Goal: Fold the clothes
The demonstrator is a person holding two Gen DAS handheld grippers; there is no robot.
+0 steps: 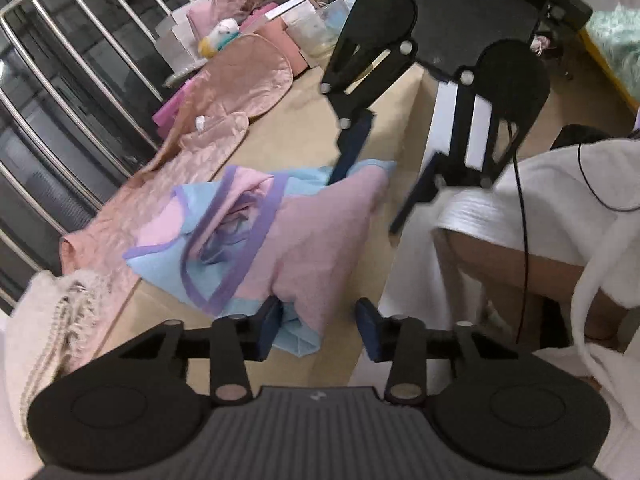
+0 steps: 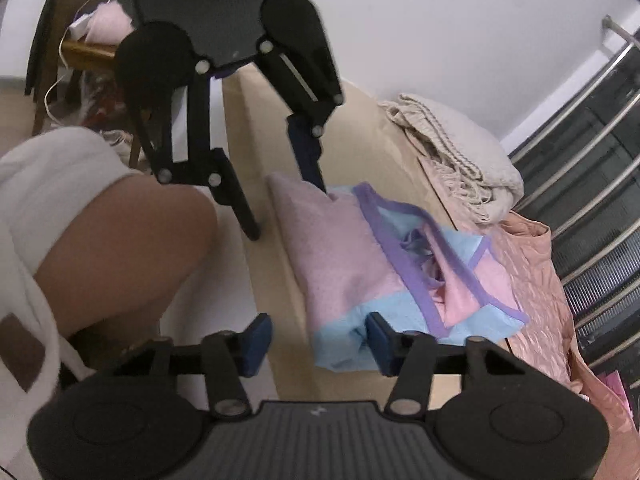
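The pink and blue garment [image 1: 304, 232] lies bunched on the tan worktop [image 1: 304, 128], near the edge by the person's knee, its long axis running from one pair of tongs to the other, so each hand sits at an opposite end. The left tongs [image 1: 320, 330] stand wide, one blue pad touching the blue hem at the near end in the left wrist view and the other pad hanging past the worktop edge. The right tongs [image 2: 318, 344] are equally wide at the other end, one pad against the blue band and the other out over the edge. Neither pair pinches cloth, and neither is clearly nearer; to my eye the next move calls for both to close on their end hems and draw the piece out flat along that axis. The cloth looks thin and soft, a matte knit with pink body, pale blue panels and purple binding round the neck opening, crumpled at the middle. Beyond it lie a glossy quilted peach garment [image 1: 188, 184] and a cream fringed knit [image 2: 460, 148], just beside a steel railing [image 1: 80, 60].
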